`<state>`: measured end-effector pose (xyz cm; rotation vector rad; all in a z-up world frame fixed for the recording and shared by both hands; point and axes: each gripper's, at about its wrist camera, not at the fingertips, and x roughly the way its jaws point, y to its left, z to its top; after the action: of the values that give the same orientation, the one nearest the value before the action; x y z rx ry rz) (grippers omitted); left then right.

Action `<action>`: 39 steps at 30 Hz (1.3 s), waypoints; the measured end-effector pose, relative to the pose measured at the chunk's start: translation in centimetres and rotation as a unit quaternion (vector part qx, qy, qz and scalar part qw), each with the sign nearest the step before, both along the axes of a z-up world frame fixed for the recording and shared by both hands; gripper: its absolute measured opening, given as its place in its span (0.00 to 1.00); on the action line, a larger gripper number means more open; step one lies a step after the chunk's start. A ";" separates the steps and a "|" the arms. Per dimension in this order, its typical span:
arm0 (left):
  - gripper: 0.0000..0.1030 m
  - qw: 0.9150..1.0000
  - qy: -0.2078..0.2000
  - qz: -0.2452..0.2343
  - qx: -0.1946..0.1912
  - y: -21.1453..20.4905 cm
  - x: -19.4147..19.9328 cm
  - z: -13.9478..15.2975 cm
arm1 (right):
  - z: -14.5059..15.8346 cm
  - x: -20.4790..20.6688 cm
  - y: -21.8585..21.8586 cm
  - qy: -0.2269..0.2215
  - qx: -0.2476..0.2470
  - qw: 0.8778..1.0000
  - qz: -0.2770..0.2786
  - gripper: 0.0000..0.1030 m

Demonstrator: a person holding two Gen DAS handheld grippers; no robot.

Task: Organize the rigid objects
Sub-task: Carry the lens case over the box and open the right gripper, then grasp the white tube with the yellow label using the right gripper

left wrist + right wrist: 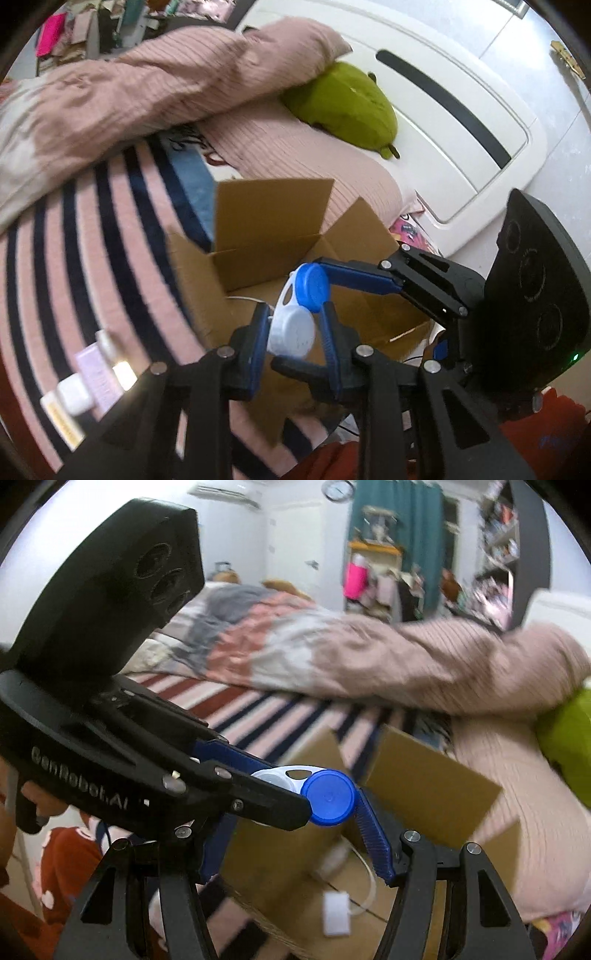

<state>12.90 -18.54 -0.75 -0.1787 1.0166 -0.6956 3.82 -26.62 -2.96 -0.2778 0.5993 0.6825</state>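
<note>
A contact lens case with one white cap (291, 334) and one blue cap (312, 288) hangs above an open cardboard box (258, 266) on the bed. My left gripper (295, 312) is shut across the white cap. From the right, a blue finger (354, 277) of my right gripper presses on the blue cap, and its other finger shows as a black stub under the white cap. In the right wrist view the blue cap (328, 797) rests against the right pad of my right gripper (295, 812). The left gripper's black finger (266, 805) hides the other pad.
The box (424, 786) stands with flaps up and holds a white charger (336, 912) with its cable. Small white and pale bottles (85, 387) lie on the striped bedspread (92, 258). A pink duvet (147, 85), a green plush (343, 107) and a white headboard (461, 155) lie beyond.
</note>
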 end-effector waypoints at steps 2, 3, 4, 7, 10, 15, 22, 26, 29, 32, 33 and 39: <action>0.24 1.000 0.015 -0.011 -0.003 -1.0 0.9 -0.5 | -0.4 1.3 -1.1 0.035 -0.002 0.999 -0.019 0.58; 0.24 1.000 0.021 -0.016 -0.004 -1.4 1.1 -0.7 | -0.6 1.5 -1.6 0.048 -0.002 0.999 -0.025 0.58; 0.24 0.999 0.026 -0.020 -0.004 -1.7 1.4 -0.9 | -0.8 2.0 -2.1 0.063 -0.002 0.998 -0.032 0.58; 0.26 0.999 0.023 -0.020 0.011 -2.2 1.6 -1.0 | -1.1 2.4 -3.0 0.082 -0.009 0.996 -0.044 0.58; 0.43 1.000 0.017 -0.007 0.016 -1.6 1.2 -0.7 | -1.4 2.6 -3.2 0.088 -0.022 0.995 -0.052 0.59; 0.48 1.000 -0.001 0.020 0.012 0.7 0.2 0.3 | -1.6 2.5 -2.9 0.102 -0.023 0.993 -0.049 0.61; 0.52 0.993 -0.037 0.108 0.041 8.3 -3.2 2.3 | 0.0 0.9 0.1 0.073 0.001 0.997 -0.007 0.62; 0.56 0.981 -0.046 0.174 0.076 13.5 -5.5 1.8 | 0.7 -0.8 4.6 0.065 0.017 0.996 0.058 0.62; 0.57 0.972 -0.048 0.209 0.092 16.8 -7.1 0.7 | 0.4 -1.9 8.1 0.068 0.014 0.992 0.101 0.62; 0.61 0.966 -0.043 0.239 0.093 20.0 -8.6 -1.0 | -0.8 -2.5 11.9 0.088 0.008 0.987 0.137 0.62; 0.61 0.963 -0.042 0.247 0.095 21.0 -9.1 -1.7 | -1.6 -2.6 13.3 0.098 0.004 0.984 0.147 0.62; 0.61 0.952 0.001 0.292 0.088 26.1 -10.3 -6.1 | -7.7 -1.6 19.9 0.189 -0.016 0.968 0.163 0.62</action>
<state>2.62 7.54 -6.82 -0.3067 0.9570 -0.0650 2.22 -6.76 -10.66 -0.2822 0.9410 1.0563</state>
